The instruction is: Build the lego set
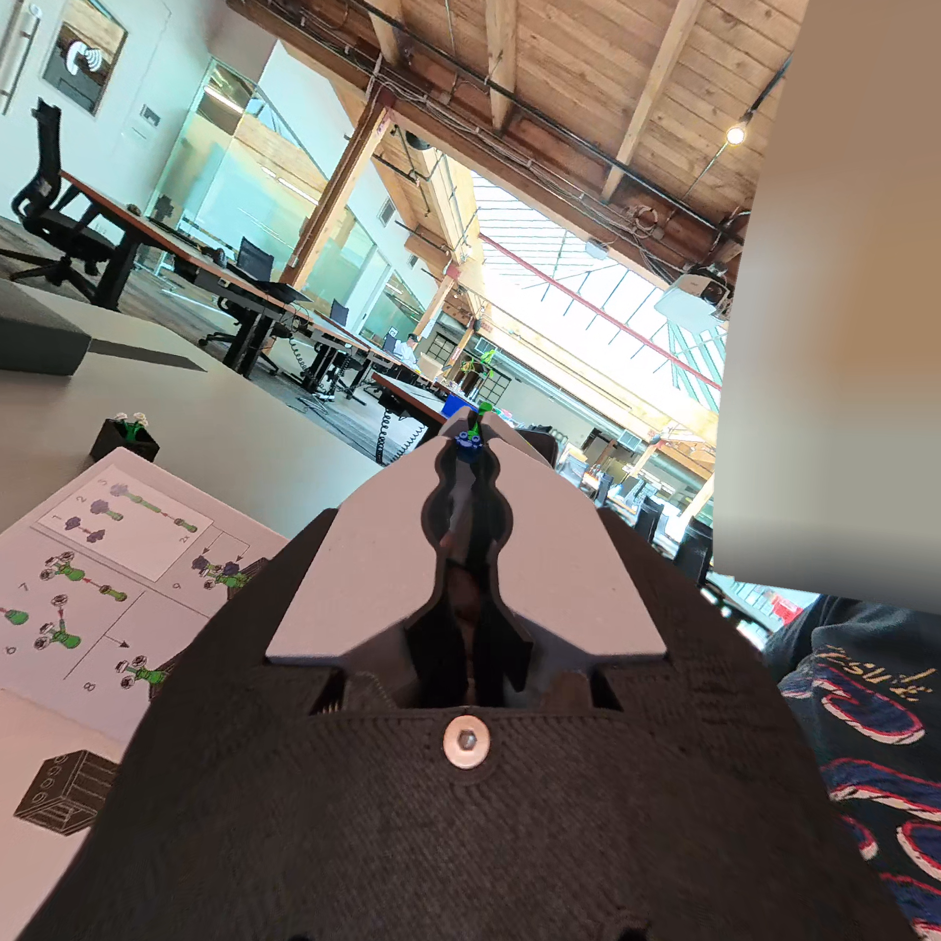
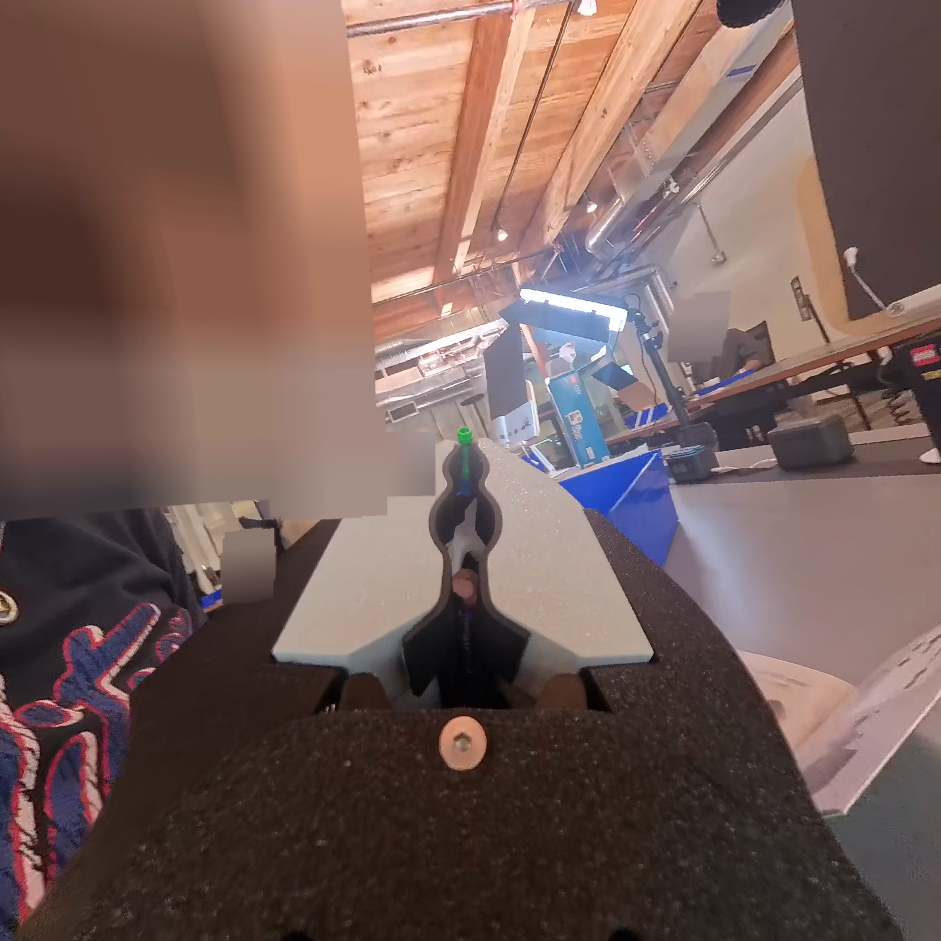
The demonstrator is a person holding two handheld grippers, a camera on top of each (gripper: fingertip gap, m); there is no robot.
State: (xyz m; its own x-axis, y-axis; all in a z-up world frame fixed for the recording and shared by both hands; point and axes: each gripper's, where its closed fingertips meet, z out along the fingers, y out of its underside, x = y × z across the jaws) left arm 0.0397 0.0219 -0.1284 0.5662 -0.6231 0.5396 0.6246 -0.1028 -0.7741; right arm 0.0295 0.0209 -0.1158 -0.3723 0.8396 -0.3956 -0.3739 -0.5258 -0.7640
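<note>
Two wrist views look up past a pale grey table (image 1: 214, 438) into an open office with a wooden plank ceiling (image 1: 585, 76), rows of desks and a black office chair (image 1: 51, 203) far off to the left of the left tongs. On the table just left of and below the left gripper (image 1: 471, 433) lies an open instruction booklet (image 1: 117, 560) showing building steps, and beyond it, farther left, stands a small black lego box (image 1: 125, 440) with green stems and white flowers sticking out of its top. A dark grey block (image 1: 40, 346) rests on the table farther left again. The left gripper is raised off the table and tilted upward, its grey fingers (image 1: 387, 550) pressed together at the tips, pinching a small blue flower piece (image 1: 469, 442) with a green stem (image 1: 478, 413) poking out past the tips. The right gripper (image 2: 464, 458) is likewise lifted and angled toward the ceiling, its fingertips closed on a thin green stem piece (image 2: 464, 443) with a round green cap above the tips and a bit of blue lower in the gap. To the right of the right tongs sit a blue bin (image 2: 631, 489) and a dark case (image 2: 809, 440) on the table, with a lit lamp panel (image 2: 570, 310) beyond. A person's dark patterned sleeve (image 2: 76, 687) shows left of the right gripper
</note>
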